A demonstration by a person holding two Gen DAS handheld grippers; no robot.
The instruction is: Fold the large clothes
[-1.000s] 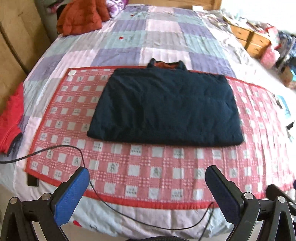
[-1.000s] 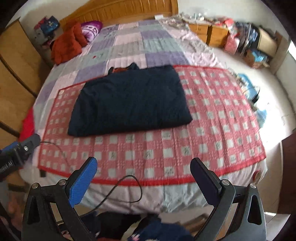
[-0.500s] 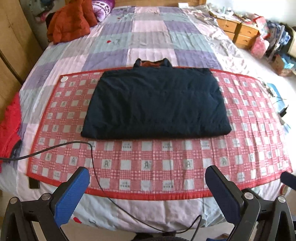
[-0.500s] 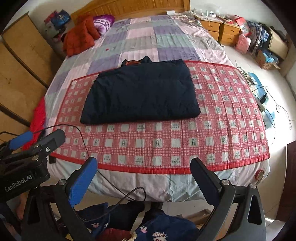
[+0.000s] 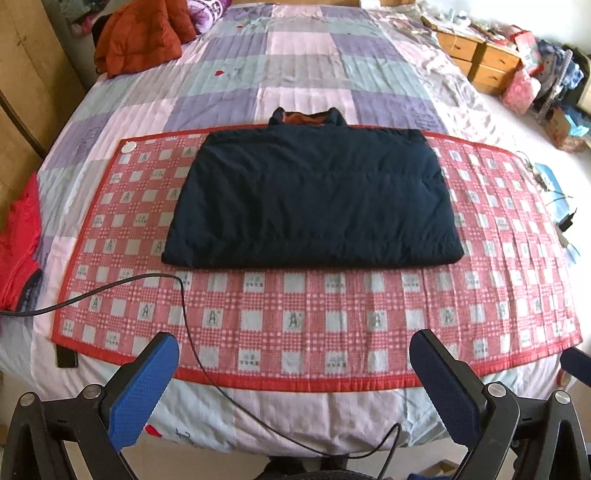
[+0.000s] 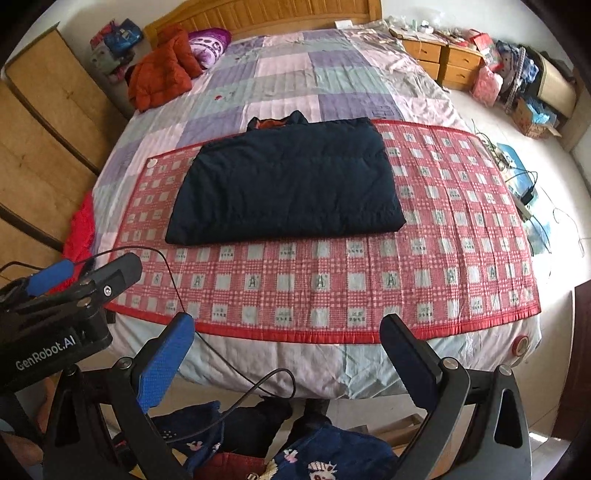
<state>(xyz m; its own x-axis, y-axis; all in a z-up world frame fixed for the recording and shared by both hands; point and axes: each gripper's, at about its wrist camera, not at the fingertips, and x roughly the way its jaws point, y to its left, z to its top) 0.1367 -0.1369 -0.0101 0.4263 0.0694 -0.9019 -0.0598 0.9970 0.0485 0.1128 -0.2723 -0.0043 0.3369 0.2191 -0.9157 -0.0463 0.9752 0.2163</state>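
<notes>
Here, navy jacket (image 5: 314, 199) folded flat on red checked mat (image 5: 314, 321), left gripper (image 5: 293, 380) and right gripper (image 6: 288, 363) — fingers spread wide, empty.

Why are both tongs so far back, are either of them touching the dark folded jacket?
Apart. In the left wrist view the left tongs hang open short of the bed edge, checked mat between them and the jacket. The right wrist view shows the right tongs likewise.

A home bedroom: a large bed (image 6: 332, 92) with patchwork quilt and wooden headboard (image 6: 266, 14), wooden bedside drawers (image 6: 443, 62), a wardrobe (image 6: 48, 129), and clutter on the floor.
</notes>
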